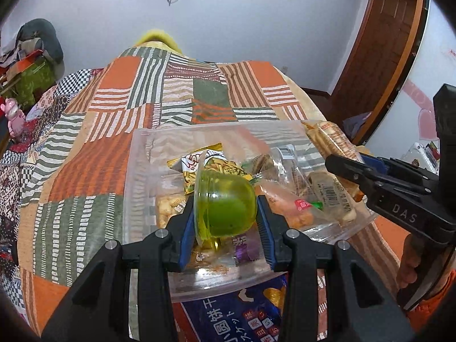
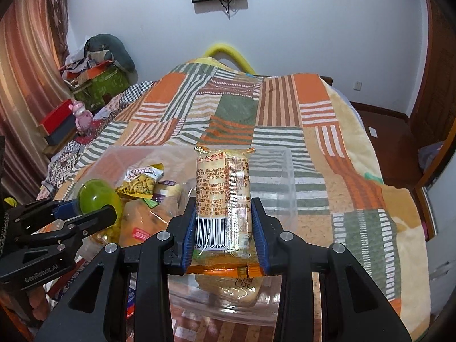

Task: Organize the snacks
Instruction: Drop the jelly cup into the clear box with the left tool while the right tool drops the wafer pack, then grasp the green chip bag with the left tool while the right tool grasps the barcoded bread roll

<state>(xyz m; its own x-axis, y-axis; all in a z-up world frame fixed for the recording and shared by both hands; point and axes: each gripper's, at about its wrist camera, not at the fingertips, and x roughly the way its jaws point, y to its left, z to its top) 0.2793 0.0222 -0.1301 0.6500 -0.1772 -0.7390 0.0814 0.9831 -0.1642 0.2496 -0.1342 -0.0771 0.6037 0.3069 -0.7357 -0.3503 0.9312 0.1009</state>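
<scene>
A clear plastic bin (image 1: 136,171) (image 2: 287,176) lies on the patchwork bed cover and holds several snack packets. My left gripper (image 1: 226,213) (image 2: 94,208) is shut on a green jelly cup (image 1: 225,199) (image 2: 98,196), hanging over the bin's near left part. My right gripper (image 2: 223,222) (image 1: 346,168) is shut on a long packet of rice crackers (image 2: 223,193) (image 1: 330,139), held lengthwise over the bin's right half. Inside the bin lie a yellow snack bag (image 1: 208,165) (image 2: 142,181) and an orange packet (image 1: 296,208) (image 2: 142,222).
A blue biscuit bag (image 1: 250,313) lies on the bed just in front of the bin. Boxes and a pink toy (image 2: 82,114) crowd the left bedside. A wooden door (image 1: 379,57) stands at the right. The bed cover (image 2: 356,171) stretches right of the bin.
</scene>
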